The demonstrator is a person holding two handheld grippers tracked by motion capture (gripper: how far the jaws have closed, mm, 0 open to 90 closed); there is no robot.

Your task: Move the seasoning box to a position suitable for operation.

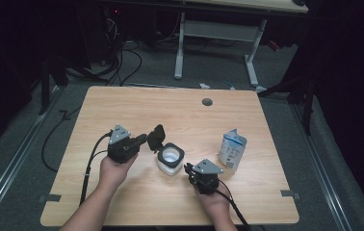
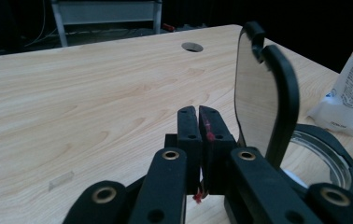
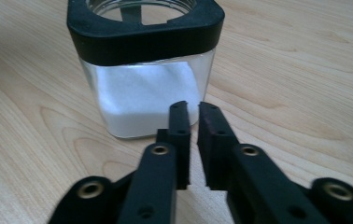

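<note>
— What is seen around the work area?

— A light wooden table (image 1: pixel 122 103) with a round grey cable hole (image 1: pixel 207 102) near its far edge is set on a grey carpeted floor (image 1: pixel 21 144).

— And behind it?

— A second desk with white metal legs (image 1: pixel 179 53) is placed farther back, and black cables (image 1: pixel 122 62) are trailed over the floor beside it. The room is kept dark; only the tabletop and nearby floor are lit.
</note>
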